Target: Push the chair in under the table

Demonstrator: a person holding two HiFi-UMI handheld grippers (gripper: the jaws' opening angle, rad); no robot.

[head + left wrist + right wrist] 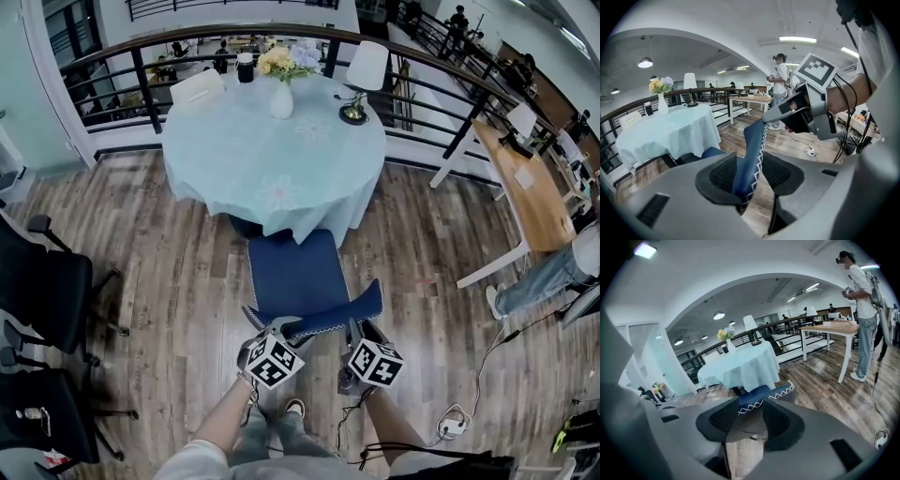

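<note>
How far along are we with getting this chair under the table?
Done: the chair is lined up facing the table, with the seat's front edge about at the table's rim. In hand: the left gripper and right gripper each clamp the top of the backrest. Left: most of the seat sticks out, so nearly the whole push remains.

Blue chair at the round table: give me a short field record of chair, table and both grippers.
chair: blue padded chair, seat mostly out from the table
table: round table in pale cloth, vase of flowers on it
left gripper: closed on the chair's white-stitched backrest
right gripper: closed on the same backrest
</note>
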